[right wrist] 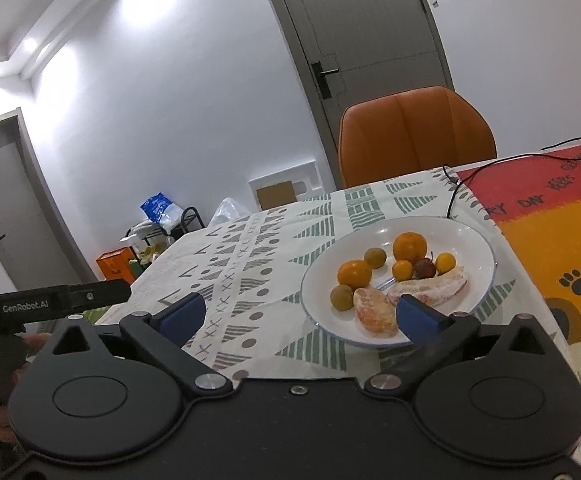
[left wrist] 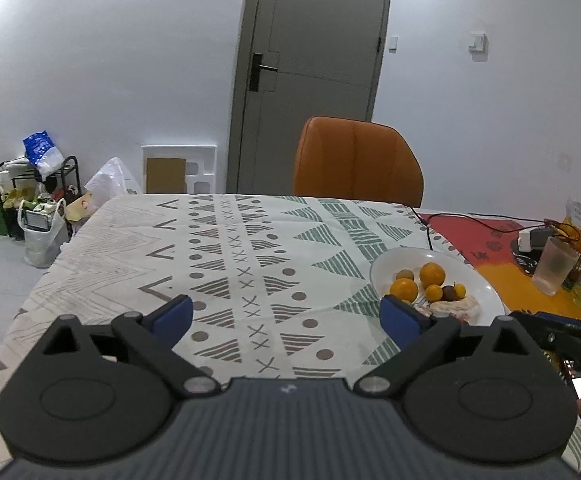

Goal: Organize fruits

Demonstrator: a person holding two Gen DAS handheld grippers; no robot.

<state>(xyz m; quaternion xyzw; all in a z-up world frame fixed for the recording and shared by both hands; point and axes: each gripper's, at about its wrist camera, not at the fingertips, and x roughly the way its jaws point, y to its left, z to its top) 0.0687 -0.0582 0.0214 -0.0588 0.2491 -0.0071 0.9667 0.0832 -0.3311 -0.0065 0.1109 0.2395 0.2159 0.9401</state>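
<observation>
A white plate (right wrist: 470, 240) (left wrist: 394, 264) sits on the patterned tablecloth and holds several fruits: two oranges (right wrist: 409, 247) (left wrist: 432, 273), small yellow and green-brown round fruits, a dark red one (right wrist: 425, 268) and peeled citrus segments (right wrist: 374, 312). My right gripper (right wrist: 299, 312) is open over the cloth, its right pad in front of the plate's near rim, nothing between the fingers. My left gripper (left wrist: 288, 314) is open too, above bare cloth left of the plate, holding nothing. The left tool's body shows at the left edge of the right wrist view.
An orange chair (right wrist: 416, 132) stands behind the table's far edge. A colourful mat (right wrist: 550, 216) lies to the right of the plate, with a black cable (left wrist: 470, 220), a plastic cup (left wrist: 552, 266) and packets. Bags and a rack clutter the floor on the left.
</observation>
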